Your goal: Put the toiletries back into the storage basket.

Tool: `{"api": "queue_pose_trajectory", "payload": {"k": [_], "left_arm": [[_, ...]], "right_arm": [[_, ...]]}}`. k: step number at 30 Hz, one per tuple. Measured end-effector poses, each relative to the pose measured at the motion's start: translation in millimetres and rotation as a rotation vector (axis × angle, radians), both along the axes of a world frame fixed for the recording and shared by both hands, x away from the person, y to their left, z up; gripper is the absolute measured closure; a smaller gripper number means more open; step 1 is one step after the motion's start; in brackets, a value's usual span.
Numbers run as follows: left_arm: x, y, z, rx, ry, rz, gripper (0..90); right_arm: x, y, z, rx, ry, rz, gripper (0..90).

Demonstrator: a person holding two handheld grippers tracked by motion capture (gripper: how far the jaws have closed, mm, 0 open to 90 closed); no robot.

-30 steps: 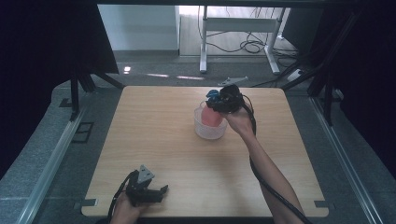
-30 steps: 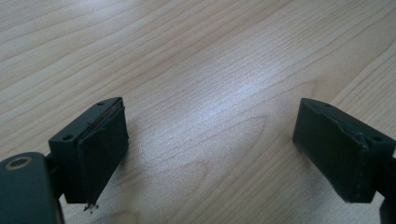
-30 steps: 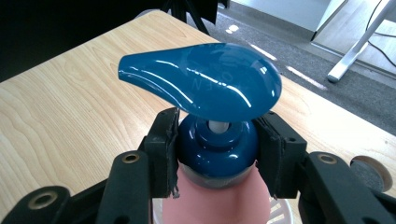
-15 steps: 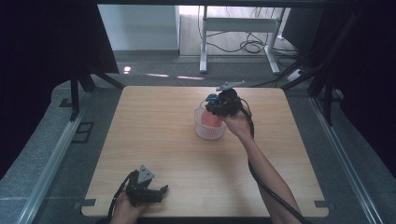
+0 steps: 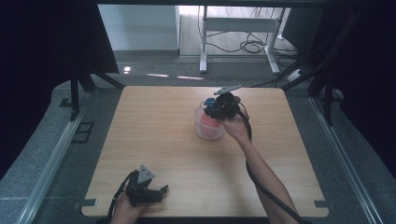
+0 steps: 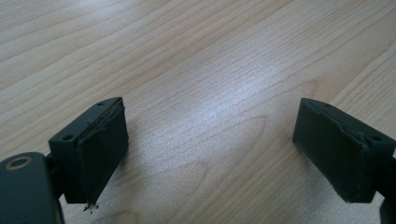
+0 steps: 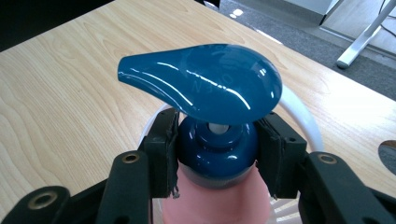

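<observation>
**Pump bottle held by its collar above a white basket**

At the lower left of the high view the left tool point(image 5: 148, 192) rests on the wooden desk point(image 5: 154, 140), and in its own view its jaws stand wide apart with nothing but bare wood grain between them.

Right of centre in the high view, the right tool point(image 5: 219, 108) sits over a white basket point(image 5: 208, 131). In the right gripper view its two jaws are closed against the dark blue collar of a pink pump bottle point(image 7: 219, 196), just under the glossy blue pump head point(image 7: 205, 79). The basket's white rim curves behind the bottle; whether the bottle's base rests in the basket cannot be told.

The collar looks like rigid, smooth plastic, probably slippery, so the pads need firm pressure. The pump head is likely to sink or swivel if loaded; the collar is the safer hold. A full bottle would hang heavy below this grip.
</observation>
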State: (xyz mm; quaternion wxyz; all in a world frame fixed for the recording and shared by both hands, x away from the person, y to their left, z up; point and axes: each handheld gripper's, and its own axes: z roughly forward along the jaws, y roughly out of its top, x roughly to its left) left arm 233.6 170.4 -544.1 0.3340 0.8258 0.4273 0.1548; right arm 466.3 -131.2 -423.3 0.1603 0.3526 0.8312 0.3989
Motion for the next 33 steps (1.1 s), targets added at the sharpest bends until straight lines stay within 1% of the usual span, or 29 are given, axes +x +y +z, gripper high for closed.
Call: {"api": "queue_pose_trajectory", "payload": {"k": [9, 13, 18, 21, 27, 30, 33], "left_arm": [[0.0, 0.0, 0.1, 0.0, 0.001, 0.0, 10.1], [0.0, 0.0, 0.1, 0.0, 0.001, -0.001, 10.1], [-0.1, -0.1, 0.1, 0.0, 0.001, -0.001, 10.1], [-0.2, -0.1, 0.1, 0.0, 0.001, -0.002, 10.1], [-0.2, -0.1, 0.2, 0.001, 0.002, -0.002, 10.1], [-0.2, -0.1, 0.1, 0.0, 0.001, -0.002, 10.1], [-0.2, -0.1, 0.1, 0.0, 0.002, -0.001, 10.1]], "right_arm": [[3.0, 1.7, -9.8, -0.004, 0.023, 0.003, 52.7], [4.9, -1.3, -10.6, 0.018, 0.034, -0.004, 52.2], [5.3, -2.7, -10.8, 0.029, 0.056, -0.011, 51.1], [4.2, -1.2, -11.2, 0.027, 0.056, -0.006, 48.6], [3.5, -1.1, -9.9, 0.029, 0.042, -0.006, 46.9], [3.1, -2.4, -9.1, 0.03, 0.036, -0.006, 44.3], [2.0, -3.7, -8.7, 0.033, 0.041, 0.0, 41.3]]}}
